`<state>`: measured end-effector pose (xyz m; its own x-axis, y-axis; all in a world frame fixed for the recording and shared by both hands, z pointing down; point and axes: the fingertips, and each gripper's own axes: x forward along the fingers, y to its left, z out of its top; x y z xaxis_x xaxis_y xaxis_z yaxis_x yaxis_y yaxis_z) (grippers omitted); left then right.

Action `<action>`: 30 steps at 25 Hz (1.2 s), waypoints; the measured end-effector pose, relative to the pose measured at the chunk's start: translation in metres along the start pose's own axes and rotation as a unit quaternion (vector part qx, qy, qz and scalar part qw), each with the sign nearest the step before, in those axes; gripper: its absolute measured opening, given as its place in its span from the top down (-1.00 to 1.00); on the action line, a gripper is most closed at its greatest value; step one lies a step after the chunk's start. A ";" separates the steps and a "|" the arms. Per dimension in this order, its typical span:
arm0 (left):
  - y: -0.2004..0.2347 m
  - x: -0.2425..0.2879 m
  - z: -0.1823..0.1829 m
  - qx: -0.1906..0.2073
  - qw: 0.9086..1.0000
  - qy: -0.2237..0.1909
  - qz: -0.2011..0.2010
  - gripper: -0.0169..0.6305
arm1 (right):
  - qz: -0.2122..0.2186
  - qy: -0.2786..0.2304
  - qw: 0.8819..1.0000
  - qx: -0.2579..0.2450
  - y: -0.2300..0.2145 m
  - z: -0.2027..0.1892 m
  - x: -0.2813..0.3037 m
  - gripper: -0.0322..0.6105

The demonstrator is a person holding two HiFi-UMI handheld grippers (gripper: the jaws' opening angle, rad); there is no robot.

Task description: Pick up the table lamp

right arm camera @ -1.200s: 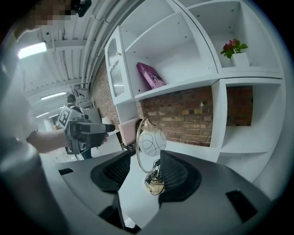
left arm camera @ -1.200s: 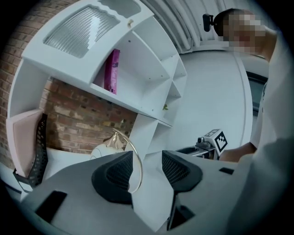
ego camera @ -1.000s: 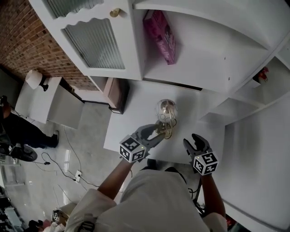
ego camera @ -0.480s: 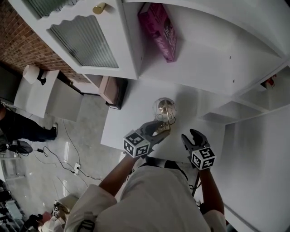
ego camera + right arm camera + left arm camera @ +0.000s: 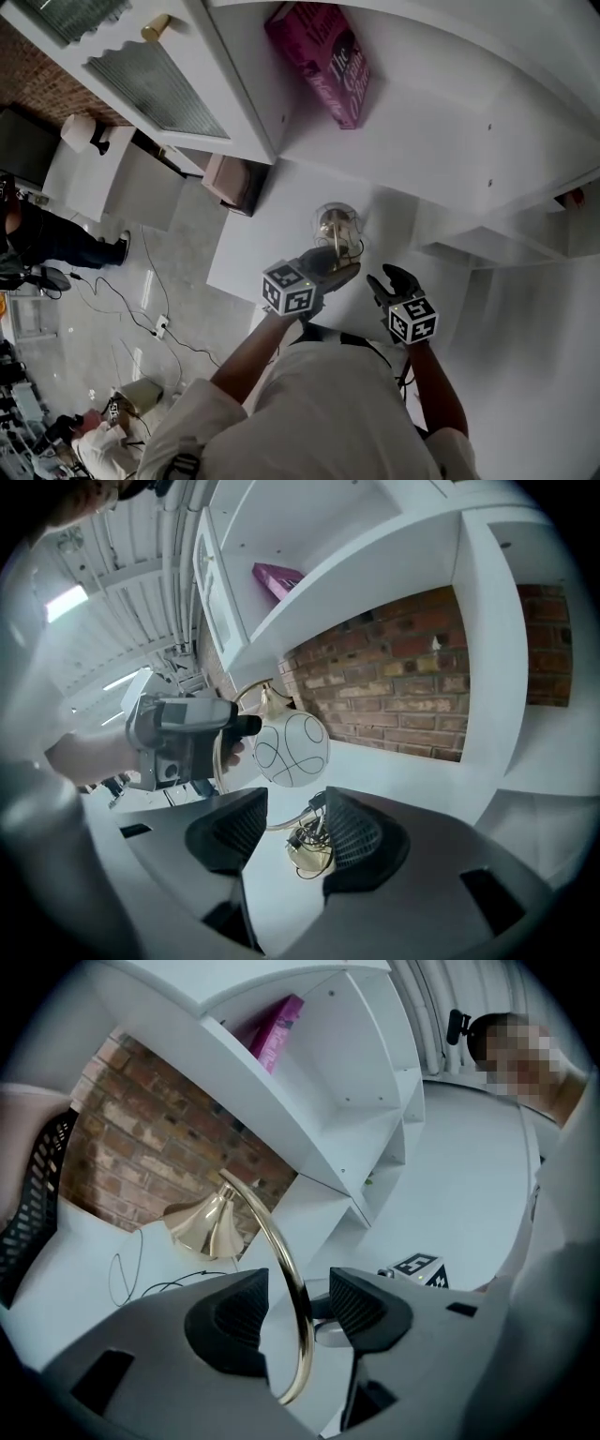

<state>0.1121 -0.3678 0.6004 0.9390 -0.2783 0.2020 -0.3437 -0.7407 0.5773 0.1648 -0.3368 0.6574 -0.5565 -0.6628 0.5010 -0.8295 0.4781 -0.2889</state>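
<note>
The table lamp [image 5: 336,223] stands on the white table [image 5: 246,253], with a clear wire-patterned globe [image 5: 292,750], a curved brass arm [image 5: 281,1251] and a brass base wound with cord [image 5: 309,857]. My left gripper [image 5: 345,267] reaches in from the left. Its jaws straddle the brass arm in the left gripper view [image 5: 298,1305], with a gap on both sides of the arm, so it is open. My right gripper [image 5: 389,279] hovers just right of the lamp, open and holding nothing. In its own view [image 5: 295,832] the base shows beyond the jaws.
White shelving rises behind the table, with a pink book [image 5: 323,61] on an upper shelf and a glass-fronted cabinet door [image 5: 159,84] at left. A brick wall [image 5: 403,677] backs the shelves. Cables [image 5: 141,309] and a person [image 5: 47,239] are on the floor to the left.
Both grippers have sunk a little toward the table and edged in on the lamp. The left gripper stays around the brass arm; the lamp has not visibly left the table.
</note>
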 end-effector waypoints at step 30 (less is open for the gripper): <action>-0.005 0.027 0.030 -0.069 0.995 -0.014 -0.067 0.92 | 0.094 0.037 0.989 0.104 -0.029 -0.071 0.063 0.30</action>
<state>0.1388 -0.3905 0.5793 0.9751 -0.2005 0.0949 -0.2085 -0.6824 0.7006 0.1577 -0.3512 0.7552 -0.7038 -0.5246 0.4790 -0.7074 0.4554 -0.5406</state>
